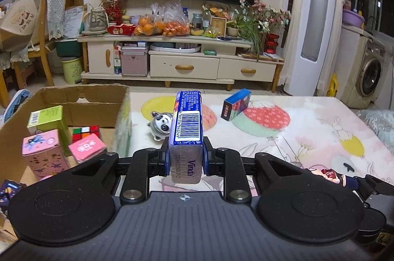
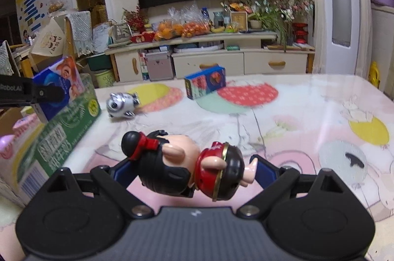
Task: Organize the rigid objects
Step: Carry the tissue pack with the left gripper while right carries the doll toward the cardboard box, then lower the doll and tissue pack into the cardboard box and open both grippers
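The left gripper (image 1: 186, 157) clamps a blue tissue pack (image 1: 188, 123), long axis pointing away, with the cardboard box (image 1: 85, 94) at left of frame, while the right gripper (image 2: 189, 171) pinches a doll (image 2: 184, 162) crosswise, farther from it.

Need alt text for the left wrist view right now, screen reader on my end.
The left hand-held gripper is shut on a blue Vinda tissue pack above a patterned table. A cardboard box at left holds small cartons and a puzzle cube; a grey toy and a blue box lie beyond.
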Available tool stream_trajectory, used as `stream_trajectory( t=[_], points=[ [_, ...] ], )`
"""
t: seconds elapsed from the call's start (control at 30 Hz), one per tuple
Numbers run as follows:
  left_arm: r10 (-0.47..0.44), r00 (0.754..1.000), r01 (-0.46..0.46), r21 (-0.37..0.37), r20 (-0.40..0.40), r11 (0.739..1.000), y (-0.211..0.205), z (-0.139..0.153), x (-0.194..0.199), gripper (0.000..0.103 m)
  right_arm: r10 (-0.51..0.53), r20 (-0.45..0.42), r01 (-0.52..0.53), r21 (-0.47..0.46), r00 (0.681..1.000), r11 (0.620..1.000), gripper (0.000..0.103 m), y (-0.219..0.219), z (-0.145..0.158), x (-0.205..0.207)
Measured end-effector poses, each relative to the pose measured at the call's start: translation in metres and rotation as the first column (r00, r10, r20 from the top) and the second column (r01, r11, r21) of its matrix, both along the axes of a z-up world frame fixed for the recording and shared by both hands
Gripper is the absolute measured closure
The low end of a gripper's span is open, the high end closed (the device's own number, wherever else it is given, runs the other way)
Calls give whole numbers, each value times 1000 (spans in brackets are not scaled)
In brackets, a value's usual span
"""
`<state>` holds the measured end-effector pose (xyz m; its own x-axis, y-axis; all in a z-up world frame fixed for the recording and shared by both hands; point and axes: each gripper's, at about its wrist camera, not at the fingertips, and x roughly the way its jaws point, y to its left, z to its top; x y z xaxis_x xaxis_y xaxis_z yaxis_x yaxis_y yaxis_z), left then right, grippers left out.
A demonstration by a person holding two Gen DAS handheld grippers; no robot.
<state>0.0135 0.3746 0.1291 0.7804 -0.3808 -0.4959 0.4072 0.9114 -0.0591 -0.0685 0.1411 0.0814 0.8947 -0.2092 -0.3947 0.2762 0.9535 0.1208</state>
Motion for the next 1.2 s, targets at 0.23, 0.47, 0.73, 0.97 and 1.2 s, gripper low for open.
stream_trajectory(
  t=[0.23,0.47,0.73,0.97,1.2],
  points=[
    [36,999,-35,-35,7,999,27,22,4,76,69,55,-68,-29,996,997,8,33,31,11],
    [133,991,-132,-41,24,990,66,32,19,76,160,94,-155,-58,983,986,8,65,59,41],
    [260,966,-260,-3,-1,966,95,26,40,76,266,105,-259,-81,958,963,8,99,80,93],
    [334,941,-334,23,-47,942,112,18,52,75,311,81,-304,-89,947,949,8,121,81,135],
    [371,925,-368,53,-77,928,115,14,53,74,346,57,-340,-95,936,936,8,141,76,159]
  ],
)
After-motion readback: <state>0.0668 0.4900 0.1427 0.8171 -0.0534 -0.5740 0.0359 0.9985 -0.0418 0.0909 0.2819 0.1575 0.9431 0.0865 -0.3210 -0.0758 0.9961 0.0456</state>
